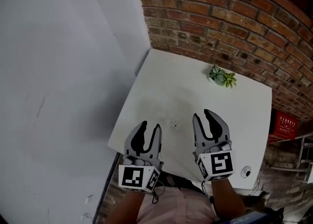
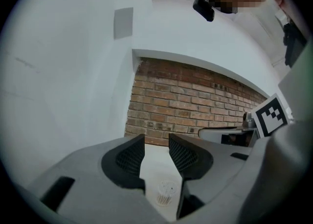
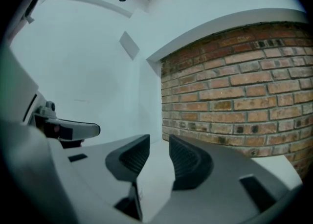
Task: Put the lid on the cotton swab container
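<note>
The cotton swab container (image 1: 174, 124) is a small clear round tub of swabs. It stands lidless on the white table (image 1: 171, 81), between my two grippers and a little ahead of them. My left gripper (image 1: 150, 127) is open over the table's front edge. In the left gripper view the container (image 2: 166, 191) shows low down in the gap, beyond the pads and not touched. My right gripper (image 1: 205, 115) is to the right of the tub, its pads (image 3: 188, 162) apart with bare table between them. A thin pale sliver (image 3: 139, 194) sits low by its left jaw; I cannot make out what it is.
A small green plant (image 1: 222, 77) sits near the table's far edge, against the brick wall (image 1: 234, 17). A white wall (image 1: 63, 71) runs along the left. A small round white thing with a dark centre (image 1: 246, 171) lies near the front right corner.
</note>
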